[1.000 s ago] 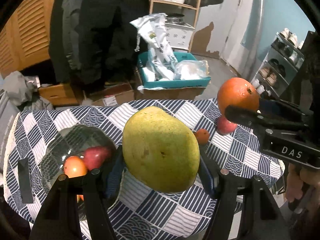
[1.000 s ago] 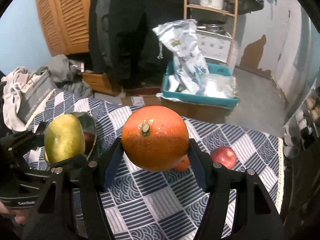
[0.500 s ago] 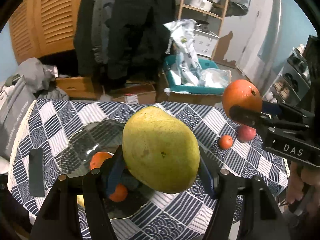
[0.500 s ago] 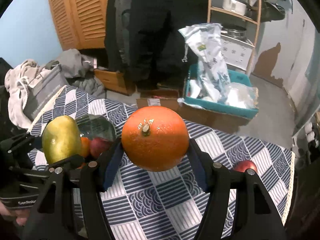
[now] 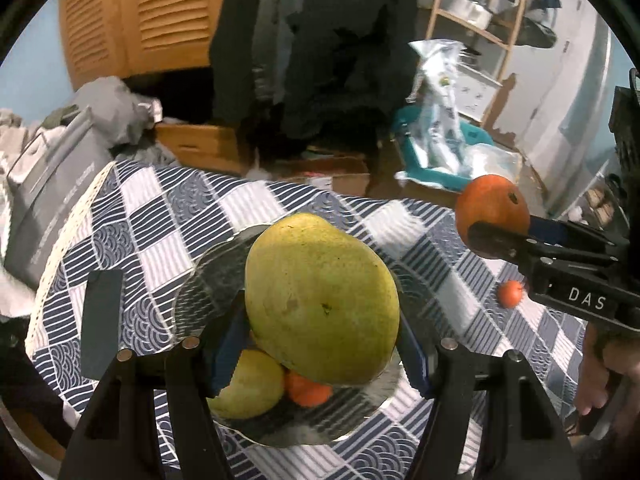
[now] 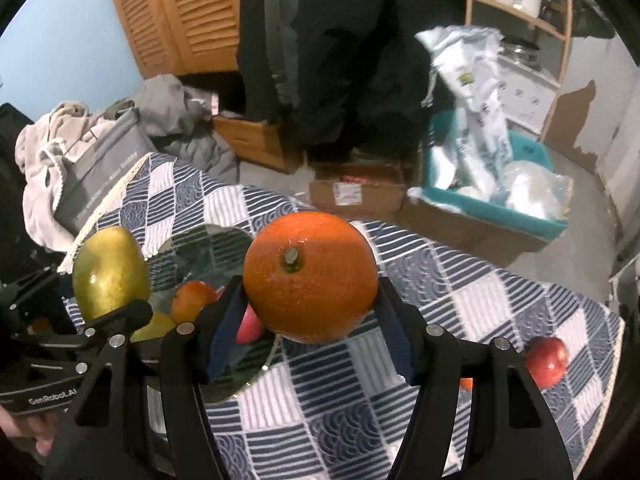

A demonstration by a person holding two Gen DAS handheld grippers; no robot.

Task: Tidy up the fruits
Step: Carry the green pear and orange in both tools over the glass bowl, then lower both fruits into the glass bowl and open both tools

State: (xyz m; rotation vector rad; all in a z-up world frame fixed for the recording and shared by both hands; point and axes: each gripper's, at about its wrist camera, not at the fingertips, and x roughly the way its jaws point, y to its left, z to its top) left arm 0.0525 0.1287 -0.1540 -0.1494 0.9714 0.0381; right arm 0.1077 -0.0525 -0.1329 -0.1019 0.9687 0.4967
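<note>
Mango now over the bowl

Within 1 s, left gripper (image 5: 320, 340) carried its clamped mango (image 5: 320, 300) above the glass bowl (image 5: 208, 280); right gripper (image 6: 308, 324) grips orange (image 6: 310, 276), next.

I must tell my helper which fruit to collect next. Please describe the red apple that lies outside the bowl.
Start from the table with the blue-and-white patterned cloth. The glass bowl sits toward its left; look to the opposite, right edge. The red apple lies there on the cloth, beside a small orange fruit, larger and red.

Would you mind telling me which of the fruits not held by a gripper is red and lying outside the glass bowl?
The red apple on the tablecloth, right of the held orange.
</note>
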